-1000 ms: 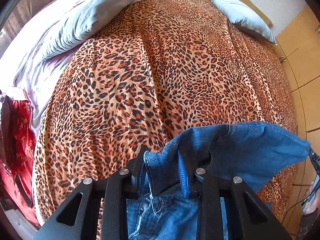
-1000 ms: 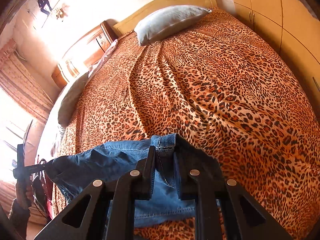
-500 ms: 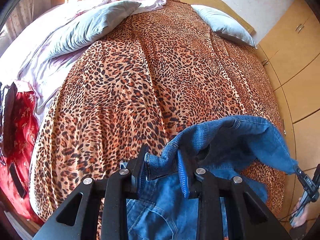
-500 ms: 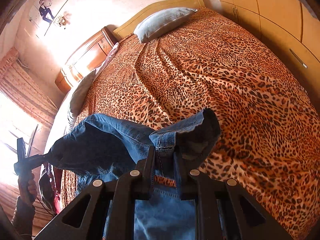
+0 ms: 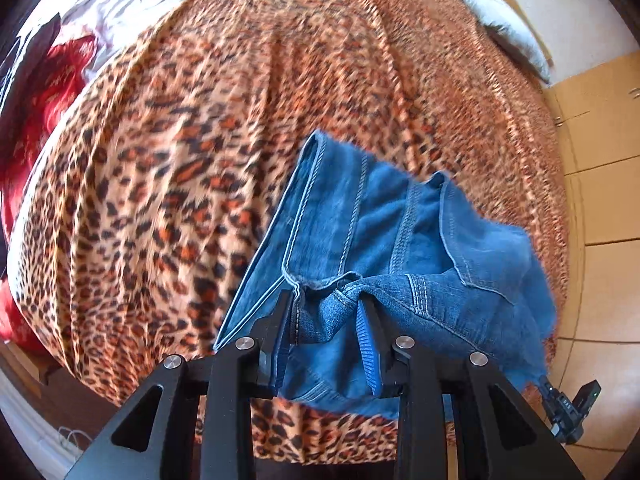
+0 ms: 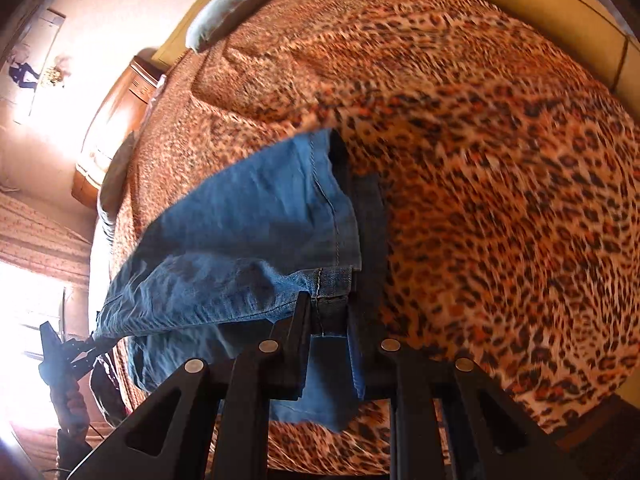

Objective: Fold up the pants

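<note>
Midway, the blue jeans (image 5: 400, 248) lie doubled at lower centre on the leopard-print bedspread (image 5: 180, 160), left gripper (image 5: 326, 320) and right gripper (image 6: 326, 312) loosening on denim, more folds seemingly remaining.

1. Pants (image 5: 384, 240): mid-blue denim w/ lighter stitching, darker blue inside.
2. Bedspread (image 5: 192, 152): leopard print, orange-tan w/ black & rust spots.
3. Left gripper (image 5: 328, 312) & right gripper (image 6: 328, 316): black, silver bolts.
4. Pillow (image 5: 504, 36), far right: pale grey-blue.
5. Cloth (image 5: 44, 96), far left: red.
6. Cupboards (image 5: 600, 128), right: light tan wood.
7. Curtain (image 6: 36, 236): pinkish, patterned.
</note>
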A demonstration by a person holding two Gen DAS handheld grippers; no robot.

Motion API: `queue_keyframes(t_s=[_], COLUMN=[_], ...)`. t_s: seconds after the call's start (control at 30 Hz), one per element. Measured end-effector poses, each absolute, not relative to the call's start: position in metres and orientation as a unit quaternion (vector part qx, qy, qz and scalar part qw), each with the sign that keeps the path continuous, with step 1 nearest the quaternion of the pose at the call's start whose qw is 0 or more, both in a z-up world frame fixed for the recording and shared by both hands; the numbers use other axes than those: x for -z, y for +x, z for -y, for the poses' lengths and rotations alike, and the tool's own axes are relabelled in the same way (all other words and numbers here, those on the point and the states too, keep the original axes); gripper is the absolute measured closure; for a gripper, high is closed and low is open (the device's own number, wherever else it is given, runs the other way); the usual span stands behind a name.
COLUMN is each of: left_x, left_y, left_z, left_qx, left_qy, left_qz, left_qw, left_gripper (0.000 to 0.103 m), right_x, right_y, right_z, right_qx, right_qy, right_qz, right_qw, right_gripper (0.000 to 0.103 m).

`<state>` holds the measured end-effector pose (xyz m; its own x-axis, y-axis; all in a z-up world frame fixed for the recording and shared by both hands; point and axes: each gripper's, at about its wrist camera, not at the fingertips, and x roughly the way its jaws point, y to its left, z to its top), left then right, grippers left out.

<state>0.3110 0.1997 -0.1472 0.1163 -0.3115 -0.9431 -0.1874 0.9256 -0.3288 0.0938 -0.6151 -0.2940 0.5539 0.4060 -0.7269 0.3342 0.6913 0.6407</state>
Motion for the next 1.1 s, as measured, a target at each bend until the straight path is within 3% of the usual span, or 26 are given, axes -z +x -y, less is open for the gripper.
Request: queue_keyframes(t_s=[0.07, 0.23, 0.3, 0.4, 0.47, 0.5, 0.57, 0.87, 0.97, 1.0, 1.03, 1.07, 1.1], left_x=[0.169, 0.162, 0.149, 0.128, 0.116, 0.115, 0.119, 0.179, 0.190, 0.193, 0.193, 0.194, 0.194], left_y=[0.307, 0.300, 0.292, 0.278, 0.269, 0.270, 0.271, 0.290, 0.300, 0.305, 0.308, 0.311, 0.315], left_z=[-0.200, -0.201, -0.206, -0.207, -0.200, -0.194, -0.186, -0.182, -0.182, -0.179, -0.176, -0.175, -0.173], left_qx=[0.033, 0.043, 0.048, 0.072, 0.088, 0.090, 0.096, 0.061, 0.045, 0.040, 0.035, 0.031, 0.034], left_qy=[-0.176, -0.151, -0.139, -0.146, -0.157, -0.160, -0.177, -0.304, -0.305, -0.299, -0.289, -0.277, -0.272], left_qz=[-0.686, -0.686, -0.680, -0.668, -0.653, -0.648, -0.645, -0.666, -0.669, -0.669, -0.671, -0.675, -0.680], left_qw=[0.705, 0.710, 0.718, 0.726, 0.736, 0.740, 0.737, 0.679, 0.676, 0.679, 0.682, 0.683, 0.680], left_gripper=[0.072, 0.054, 0.046, 0.036, 0.021, 0.020, 0.019, 0.020, 0.021, 0.023, 0.035, 0.045, 0.063], right_x=[0.307, 0.300, 0.290, 0.271, 0.263, 0.263, 0.268, 0.321, 0.329, 0.331, 0.333, 0.335, 0.334], right_y=[0.091, 0.084, 0.078, 0.061, 0.052, 0.050, 0.056, 0.104, 0.113, 0.116, 0.119, 0.124, 0.128], right_z=[0.606, 0.596, 0.596, 0.601, 0.604, 0.605, 0.599, 0.544, 0.538, 0.535, 0.534, 0.532, 0.531], right_qx=[-0.009, 0.013, 0.018, 0.023, 0.014, 0.001, -0.020, -0.034, -0.025, -0.019, -0.017, -0.024, -0.031], right_qy=[0.373, 0.329, 0.305, 0.307, 0.355, 0.390, 0.452, 0.581, 0.610, 0.615, 0.620, 0.623, 0.618], right_qz=[-0.495, -0.517, -0.526, -0.518, -0.495, -0.482, -0.467, -0.470, -0.445, -0.444, -0.445, -0.442, -0.447], right_qw=[0.785, 0.790, 0.793, 0.798, 0.793, 0.784, 0.759, 0.664, 0.655, 0.651, 0.647, 0.645, 0.647], right_gripper=[0.082, 0.080, 0.069, 0.067, 0.058, 0.044, 0.037, 0.037, 0.037, 0.040, 0.047, 0.072, 0.099])
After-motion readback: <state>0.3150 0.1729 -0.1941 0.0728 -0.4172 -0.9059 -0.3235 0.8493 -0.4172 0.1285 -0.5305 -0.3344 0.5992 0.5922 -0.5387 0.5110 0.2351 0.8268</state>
